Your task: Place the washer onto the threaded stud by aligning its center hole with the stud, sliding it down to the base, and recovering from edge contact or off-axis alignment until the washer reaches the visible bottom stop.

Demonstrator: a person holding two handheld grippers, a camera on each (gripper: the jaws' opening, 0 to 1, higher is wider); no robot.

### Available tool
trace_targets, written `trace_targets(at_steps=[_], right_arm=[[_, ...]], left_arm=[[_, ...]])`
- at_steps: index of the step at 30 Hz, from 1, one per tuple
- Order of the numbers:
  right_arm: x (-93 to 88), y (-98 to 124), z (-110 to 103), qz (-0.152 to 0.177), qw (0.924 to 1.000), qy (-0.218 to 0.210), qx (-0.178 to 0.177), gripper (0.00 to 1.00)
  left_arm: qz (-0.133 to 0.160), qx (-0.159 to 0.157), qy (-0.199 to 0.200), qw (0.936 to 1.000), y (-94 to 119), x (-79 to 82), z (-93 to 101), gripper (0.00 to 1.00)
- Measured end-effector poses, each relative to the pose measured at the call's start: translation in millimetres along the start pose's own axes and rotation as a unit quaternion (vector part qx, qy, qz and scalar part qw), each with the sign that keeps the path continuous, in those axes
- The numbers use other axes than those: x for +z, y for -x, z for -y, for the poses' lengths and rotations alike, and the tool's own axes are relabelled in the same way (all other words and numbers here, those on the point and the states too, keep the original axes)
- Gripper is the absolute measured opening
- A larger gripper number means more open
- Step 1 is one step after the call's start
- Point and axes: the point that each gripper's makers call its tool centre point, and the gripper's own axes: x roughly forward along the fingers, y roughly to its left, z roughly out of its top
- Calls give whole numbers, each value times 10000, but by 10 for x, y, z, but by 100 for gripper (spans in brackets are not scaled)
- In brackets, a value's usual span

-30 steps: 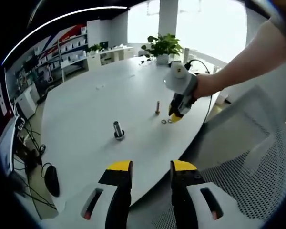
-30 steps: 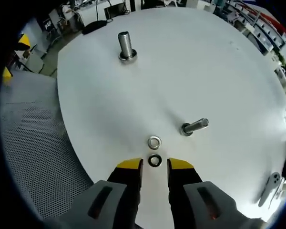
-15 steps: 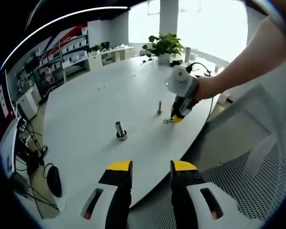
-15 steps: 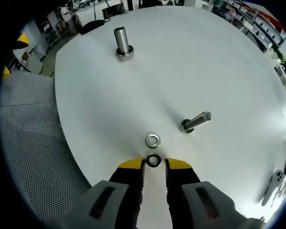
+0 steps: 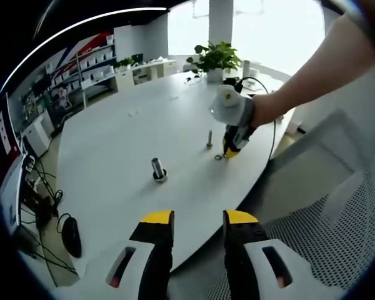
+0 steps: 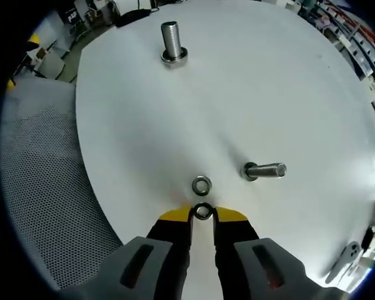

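Washers are lying flat on the white tabletop (image 6: 287, 81) in the lower middle of the right gripper view, one washer (image 6: 202, 212) sitting between the yellow tips of the right tool (image 6: 202, 215) and a second washer (image 6: 202, 185) just beyond it toward the frame's centre. The right tool's jaws are closing around the near washer, narrowly parted and flanking its rim; whether they are already gripping it I cannot tell. To the right of centre the thin stud (image 6: 264, 170) is standing on its base, leaning in the fisheye, near the washers but apart from them, and a thicker stud (image 6: 172, 42) is standing well apart at the top of the frame. In the left gripper view the left tool (image 5: 195, 220) is hanging spread and empty at the bottom edge, off the tabletop's rim, while the right tool (image 5: 230, 151) is reaching down in the upper right of the frame beside the thin stud (image 5: 209, 139), with the thick stud (image 5: 157, 170) nearer the middle. To do this pickup well, the jaws probably need to squeeze squarely on opposite edges of the washer so it is lifting level rather than flipping or skating across the smooth surface; keeping the neighbouring washer untouched matters too, and a level grip should be making the later hole-to-stud lineup easier.
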Motion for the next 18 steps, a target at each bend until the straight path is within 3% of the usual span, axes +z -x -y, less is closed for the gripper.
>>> trace_targets(at_steps=[8,14,18], right_arm=[[-6,-6,-1,-321,9994,27,-129,16],[-13,-1,-2,-242,9996,-13,-128,16],[0,2,-6,83,9989,-350,-312,15]], left_arm=[[13,-3,-12,10000,2,5,-3,29],[-32,-12,-5,10000,4,-25,11,29],[49,48,-52,10000,25,1,-7,28]])
